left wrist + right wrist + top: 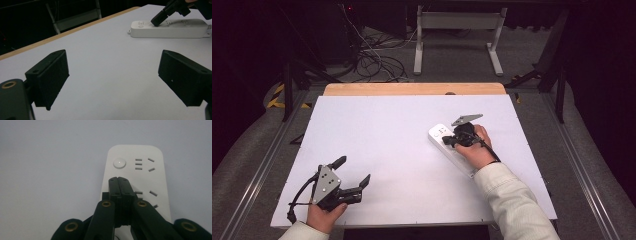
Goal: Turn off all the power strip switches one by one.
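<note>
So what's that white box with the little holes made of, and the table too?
The power strip looks like hard white plastic: smooth, faintly shiny, rounded moulded corners. The table has a matt pale top, maybe laminate or paint, and its far edge looks like light wood.

Table: flat white top, with a light wooden strip along its far edge at upper centre of the high view. A white power strip lies flat on it at centre right, set diagonally, round button at its far end.
</note>
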`<state>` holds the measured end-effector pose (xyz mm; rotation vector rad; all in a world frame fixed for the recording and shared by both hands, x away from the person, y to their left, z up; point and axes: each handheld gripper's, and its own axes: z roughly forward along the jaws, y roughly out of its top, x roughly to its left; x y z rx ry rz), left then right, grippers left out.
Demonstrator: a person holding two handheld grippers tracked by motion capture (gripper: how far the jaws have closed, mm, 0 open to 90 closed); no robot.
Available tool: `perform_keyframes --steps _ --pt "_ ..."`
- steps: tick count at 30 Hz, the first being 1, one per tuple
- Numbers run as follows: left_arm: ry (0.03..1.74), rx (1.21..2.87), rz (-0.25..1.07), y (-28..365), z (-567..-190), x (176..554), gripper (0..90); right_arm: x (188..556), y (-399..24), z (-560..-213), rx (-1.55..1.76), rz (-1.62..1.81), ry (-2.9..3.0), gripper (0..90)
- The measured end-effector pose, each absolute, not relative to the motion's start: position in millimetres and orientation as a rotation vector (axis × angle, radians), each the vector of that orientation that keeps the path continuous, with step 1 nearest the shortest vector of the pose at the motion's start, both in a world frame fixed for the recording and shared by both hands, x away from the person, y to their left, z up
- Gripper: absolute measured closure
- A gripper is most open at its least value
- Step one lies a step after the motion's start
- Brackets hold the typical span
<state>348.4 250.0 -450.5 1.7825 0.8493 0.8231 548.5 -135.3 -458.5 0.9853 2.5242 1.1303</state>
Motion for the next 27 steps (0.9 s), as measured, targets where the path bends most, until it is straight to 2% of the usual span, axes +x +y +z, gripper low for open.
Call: perform_keyframes --steps 20,27 --pt "0.854 1.776 0.819 250 -450 348 10.2 546 -133 -451 0.962 1.07 2.515 90.0" --pt "0.853 1.778 0.819 250 -450 348 10.2 538 -137 -430 0.941 1.288 2.413 90.0"
